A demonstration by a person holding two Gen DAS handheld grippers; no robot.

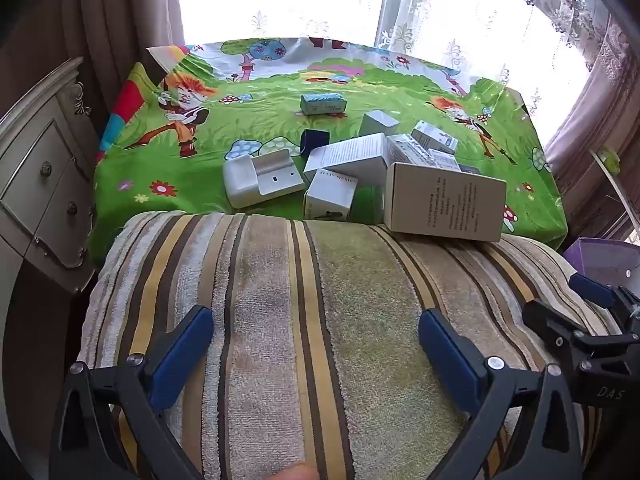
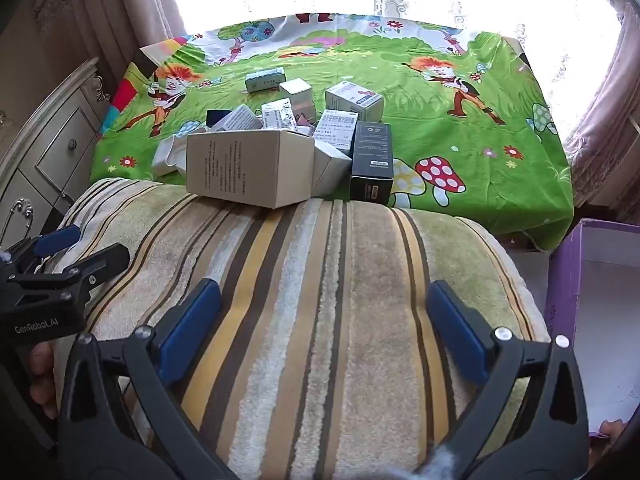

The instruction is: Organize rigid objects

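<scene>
Both the left gripper and right gripper hang spread and empty over the striped towel. The boxes sit heaped at twelve o'clock; the big white box overhangs the towel's edge, so I reckon a careless nudge topples the heap

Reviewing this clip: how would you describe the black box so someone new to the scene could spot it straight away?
Start at the green cartoon tablecloth and find the heap of small cartons in its middle. At the heap's right edge, nearest the striped towel, stands the black box. It is the only fully black carton there; its neighbours are white or pale.
</scene>
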